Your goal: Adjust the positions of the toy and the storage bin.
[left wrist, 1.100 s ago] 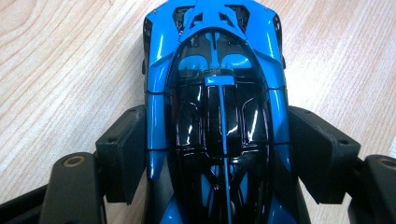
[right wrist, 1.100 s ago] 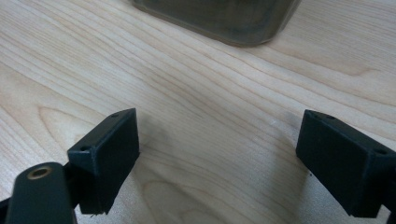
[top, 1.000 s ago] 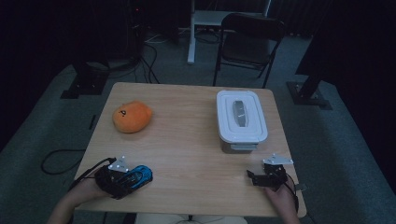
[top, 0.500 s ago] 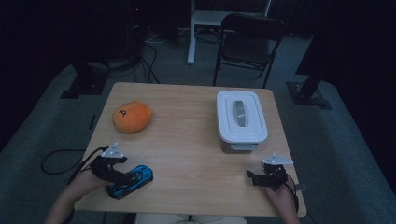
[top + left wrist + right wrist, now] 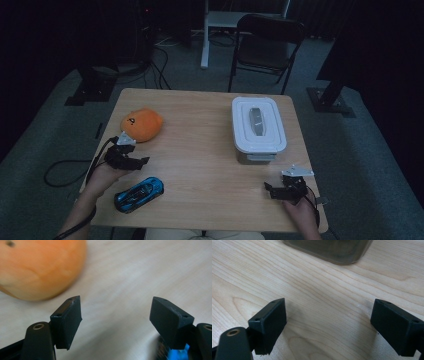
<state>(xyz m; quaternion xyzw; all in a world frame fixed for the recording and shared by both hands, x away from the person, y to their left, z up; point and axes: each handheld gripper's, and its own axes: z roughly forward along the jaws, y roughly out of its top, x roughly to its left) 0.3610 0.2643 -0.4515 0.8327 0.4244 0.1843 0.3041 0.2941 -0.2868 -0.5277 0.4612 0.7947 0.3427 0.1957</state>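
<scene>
Wooden table (image 5: 210, 150) w/ lidded white container (image 5: 258, 129) on right. Orange plush toy (image 5: 142, 124) at left, soft, round, rests on tabletop just ahead of left gripper (image 5: 141, 161); jaws wide, empty. Risk: approach off-centre, jaw nudges plush away. Blue toy car (image 5: 139, 194) nearby could get bumped. Right gripper (image 5: 268, 189) wide, empty.

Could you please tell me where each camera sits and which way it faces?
High view: above the person's side, looking forward and down at the table; shows both forearms, left gripper, right gripper.
Left gripper view: along open jaws toward the orange plush.
Right gripper view: along open jaws toward the container.
Shared: plush and container also appear from above.
</scene>
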